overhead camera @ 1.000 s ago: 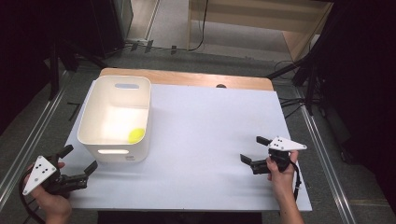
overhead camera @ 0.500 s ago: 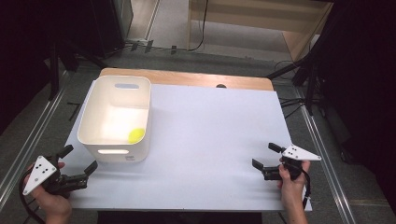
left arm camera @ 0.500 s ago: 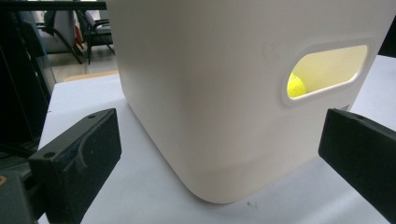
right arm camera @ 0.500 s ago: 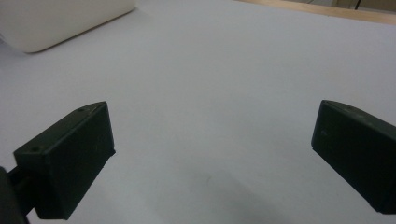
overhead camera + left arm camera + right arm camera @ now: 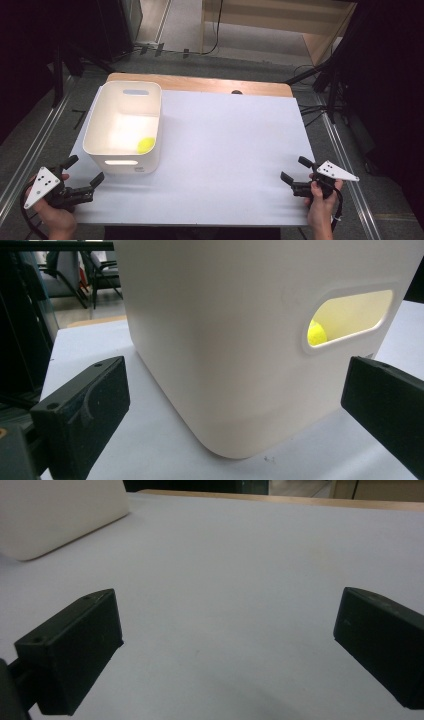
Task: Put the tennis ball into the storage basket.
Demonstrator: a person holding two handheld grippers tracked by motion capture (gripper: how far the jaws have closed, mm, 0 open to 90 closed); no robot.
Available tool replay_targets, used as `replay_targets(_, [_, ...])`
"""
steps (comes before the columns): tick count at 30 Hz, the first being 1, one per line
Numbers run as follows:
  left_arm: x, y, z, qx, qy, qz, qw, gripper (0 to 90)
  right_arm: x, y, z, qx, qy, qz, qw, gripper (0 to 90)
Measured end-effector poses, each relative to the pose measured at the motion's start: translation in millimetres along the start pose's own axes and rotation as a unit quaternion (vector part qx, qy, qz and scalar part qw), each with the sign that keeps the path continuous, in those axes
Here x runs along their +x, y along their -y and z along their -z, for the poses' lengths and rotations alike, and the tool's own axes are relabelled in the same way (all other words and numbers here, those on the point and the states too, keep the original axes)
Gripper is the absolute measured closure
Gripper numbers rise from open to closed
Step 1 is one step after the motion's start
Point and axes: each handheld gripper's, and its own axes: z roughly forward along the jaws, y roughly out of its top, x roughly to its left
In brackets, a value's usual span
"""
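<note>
White plastic bin (image 5: 107, 150), rounded corners, yellow ball (image 5: 146, 145) inside; left gripper (image 5: 83, 171), right gripper (image 5: 299, 169) both agape.

Grey floor (image 5: 240, 37) surrounds the table. The table (image 5: 230, 150) has a white top with a wooden strip (image 5: 200, 84) along its far edge. Light wooden furniture (image 5: 280, 20) stands beyond. Cables (image 5: 310, 107) lie on the floor right of the table. Both side margins are dark.

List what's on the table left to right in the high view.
Left gripper → white plastic bin → small yellow ball inside it → bare white tabletop → right gripper.
</note>
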Motion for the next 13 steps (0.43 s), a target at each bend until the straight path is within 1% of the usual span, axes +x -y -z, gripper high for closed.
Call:
replay_targets(1, [0.2, 0.0, 0.2, -0.001, 0.001, 0.001, 1.0000, 0.0, -0.2, 1.6, 3.5, -0.007, 0.004, -0.003, 1.0000, 0.0])
replay_targets(4, [0.5, 0.2, 0.5, -0.004, 0.001, 0.005, 1.0000, 0.0, 1.5, 2.5, 7.7, -0.007, 0.019, 0.005, 0.9998, 0.0])
replay_targets(5, [0.5, 0.2, 0.5, -0.004, 0.000, 0.006, 1.0000, 0.0, 1.3, 3.3, 10.3, -0.010, 0.025, 0.004, 0.9996, 0.0])
replay_targets(6, [0.5, 0.2, 0.5, -0.004, 0.000, 0.006, 1.0000, 0.0, 1.3, 3.3, 10.3, -0.010, 0.025, 0.004, 0.9996, 0.0])
replay_targets(7, [0.7, 0.1, 0.3, -0.003, 0.001, 0.004, 1.0000, 0.0, 0.0, 5.1, 14.3, -0.017, 0.026, -0.003, 0.9995, 0.0])
replay_targets(9, [0.7, 0.1, 0.0, -0.002, 0.001, 0.003, 1.0000, 0.0, -1.5, 6.7, 17.9, -0.020, 0.032, -0.006, 0.9993, 0.0])
replay_targets(13, [0.8, 0.0, -0.2, -0.002, 0.001, 0.002, 1.0000, 0.0, -3.8, 8.4, 20.8, -0.028, 0.035, -0.015, 0.9989, 0.0])
